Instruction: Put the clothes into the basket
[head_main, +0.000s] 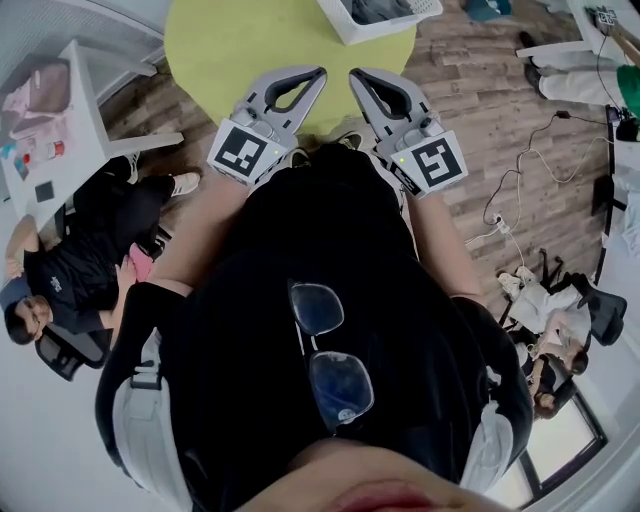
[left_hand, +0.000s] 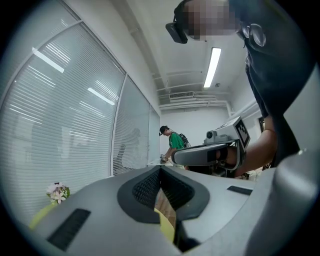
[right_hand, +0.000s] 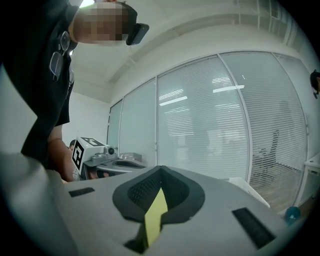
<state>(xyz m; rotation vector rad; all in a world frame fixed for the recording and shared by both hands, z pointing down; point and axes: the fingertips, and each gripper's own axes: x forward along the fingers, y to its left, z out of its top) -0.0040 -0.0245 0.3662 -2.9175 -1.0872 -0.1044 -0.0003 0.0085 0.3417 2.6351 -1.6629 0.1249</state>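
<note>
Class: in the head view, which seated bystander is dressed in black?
The bystander at the left, beside the white desk; the bystander at lower right wears light clothes.

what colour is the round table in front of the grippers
The round table is plain yellow-green, with no pattern. It shows best in the head view.

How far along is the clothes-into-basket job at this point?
Done: a dark item already lies in the white basket. In hand: nothing; left tool and right tool are shut and empty. Left: no loose clothes show on the yellow-green table, so possibly nothing.
</note>
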